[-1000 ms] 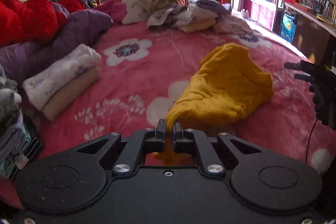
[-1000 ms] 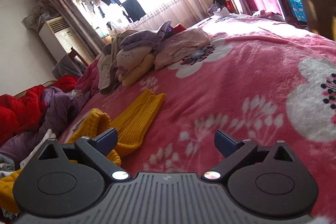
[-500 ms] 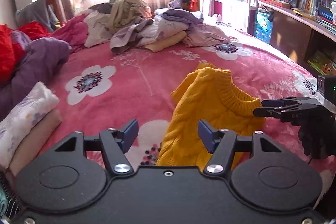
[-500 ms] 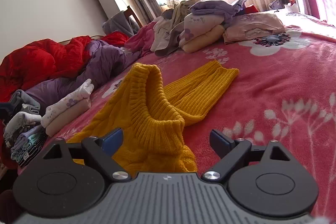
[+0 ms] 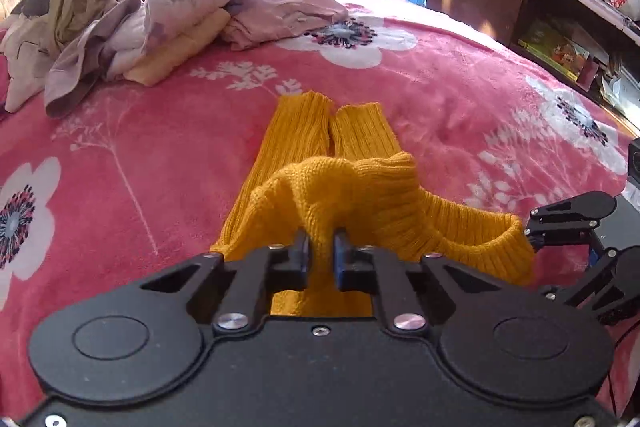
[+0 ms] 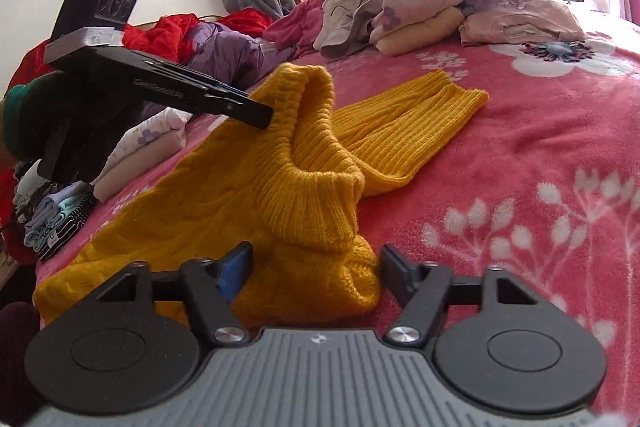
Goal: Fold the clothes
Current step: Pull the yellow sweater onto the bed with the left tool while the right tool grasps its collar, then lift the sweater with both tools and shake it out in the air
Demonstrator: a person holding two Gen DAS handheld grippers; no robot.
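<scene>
Pinching mustard-yellow chunky knit sweater [image 5: 360, 199] near collar: left gripper [image 5: 322, 253], fingers clamped on fabric. Right gripper [image 6: 314, 263] spread wide, empty, straddling shoulder bulge. Sweater lies on pink floral blanket [image 5: 460, 99], sleeves together. Soft, bulky, stretchy, sags; grab ribbed collar, shoulders.

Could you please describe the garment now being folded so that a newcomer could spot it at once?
On the pink flowered blanket, nearest the cameras, lies a mustard-yellow knitted sweater. Unlike the pale heaped laundry behind, it is chunky, ribbed and high-collared.
</scene>
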